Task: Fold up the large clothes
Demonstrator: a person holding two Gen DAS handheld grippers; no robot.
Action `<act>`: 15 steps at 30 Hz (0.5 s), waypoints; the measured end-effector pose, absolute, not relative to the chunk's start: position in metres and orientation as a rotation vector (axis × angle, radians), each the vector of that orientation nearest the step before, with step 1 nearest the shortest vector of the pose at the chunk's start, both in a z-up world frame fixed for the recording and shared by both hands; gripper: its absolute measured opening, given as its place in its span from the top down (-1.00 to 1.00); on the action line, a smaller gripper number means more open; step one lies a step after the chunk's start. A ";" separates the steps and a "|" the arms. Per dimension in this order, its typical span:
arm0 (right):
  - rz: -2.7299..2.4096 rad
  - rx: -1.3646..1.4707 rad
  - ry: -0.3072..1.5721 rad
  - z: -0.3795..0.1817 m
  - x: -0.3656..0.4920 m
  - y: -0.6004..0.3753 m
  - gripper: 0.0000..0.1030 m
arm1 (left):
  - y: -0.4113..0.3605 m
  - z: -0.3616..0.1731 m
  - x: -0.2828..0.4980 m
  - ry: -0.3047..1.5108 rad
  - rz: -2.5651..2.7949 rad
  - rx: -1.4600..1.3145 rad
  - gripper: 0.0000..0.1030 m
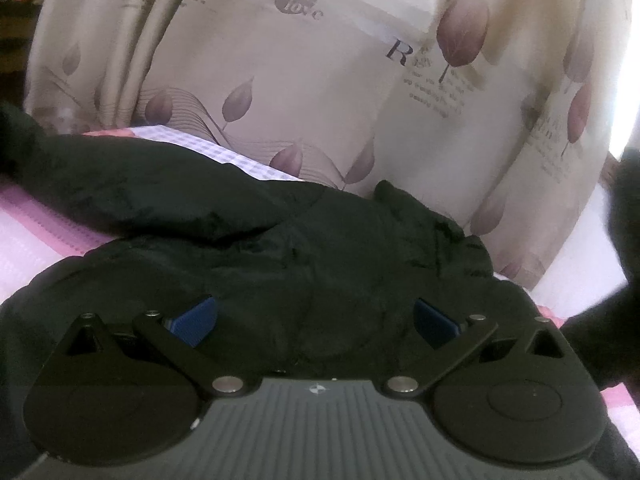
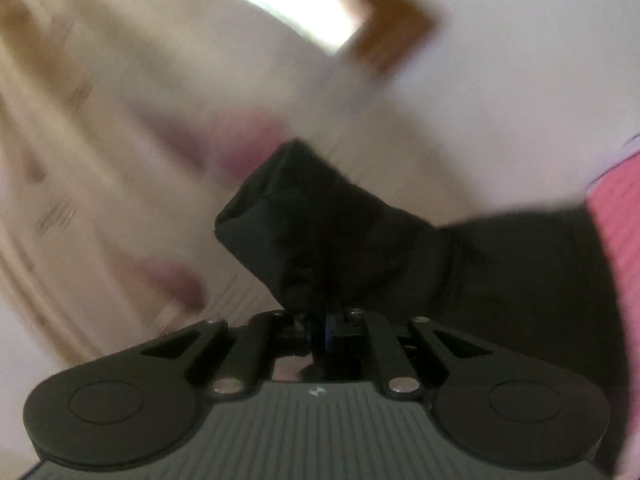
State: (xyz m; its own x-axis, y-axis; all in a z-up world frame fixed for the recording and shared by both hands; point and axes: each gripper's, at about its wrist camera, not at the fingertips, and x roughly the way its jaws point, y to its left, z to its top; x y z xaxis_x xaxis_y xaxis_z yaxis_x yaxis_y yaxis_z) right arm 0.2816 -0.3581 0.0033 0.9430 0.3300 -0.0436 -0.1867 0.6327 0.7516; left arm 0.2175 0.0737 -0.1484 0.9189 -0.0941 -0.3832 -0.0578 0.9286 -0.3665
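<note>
A large black padded garment (image 1: 248, 236) lies on the pink and white bed cover (image 1: 44, 224) in the left wrist view. My left gripper (image 1: 316, 320) is open, its blue pads (image 1: 196, 318) spread wide with the black cloth bulging between them. In the right wrist view, my right gripper (image 2: 320, 320) is shut on a fold of the same black garment (image 2: 332, 232), which is lifted off the bed and stretches away to the right. That view is blurred by motion.
A cream curtain (image 1: 320, 92) with purple leaf prints hangs close behind the bed. A pink cover (image 2: 616, 220) shows at the right edge of the right wrist view. A bright window with a brown frame (image 2: 320, 4) is above.
</note>
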 end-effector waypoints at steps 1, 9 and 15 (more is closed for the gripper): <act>0.331 0.837 0.201 0.001 0.292 -0.341 0.90 | 0.075 -0.148 0.217 0.406 -0.021 -0.388 -1.00; 0.530 0.824 0.363 -0.048 0.349 -0.204 0.90 | 0.083 -0.150 0.217 0.393 -0.032 -0.447 -1.00; 0.536 0.721 0.482 -0.094 0.375 -0.139 0.89 | 0.086 -0.151 0.216 0.383 -0.039 -0.472 -1.00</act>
